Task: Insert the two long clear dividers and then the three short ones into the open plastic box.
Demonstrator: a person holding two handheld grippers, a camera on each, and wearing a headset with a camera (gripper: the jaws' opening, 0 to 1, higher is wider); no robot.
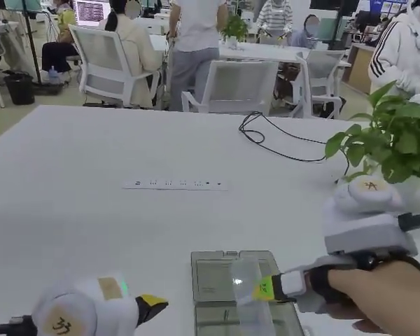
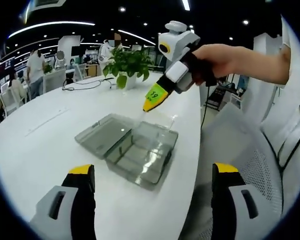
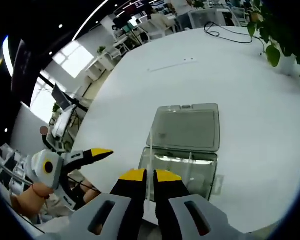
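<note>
On the white table [image 1: 91,210], right in front of me, the clear plastic box [image 1: 210,276] lies open, its lid flat on the far side. My right gripper [image 3: 145,174] is pinched tight on a thin clear divider [image 3: 150,155] and holds it just over the box. My left gripper [image 2: 152,170] hangs near the box, jaws wide apart, holding nothing. A green plant [image 1: 395,136] stands at the right.

The box [image 2: 140,152] is seen as smoky, glossy clear plastic; the divider [image 1: 248,280] as thin transparent plastic; the desk [image 1: 91,210] is finished smooth, matt white.
</note>
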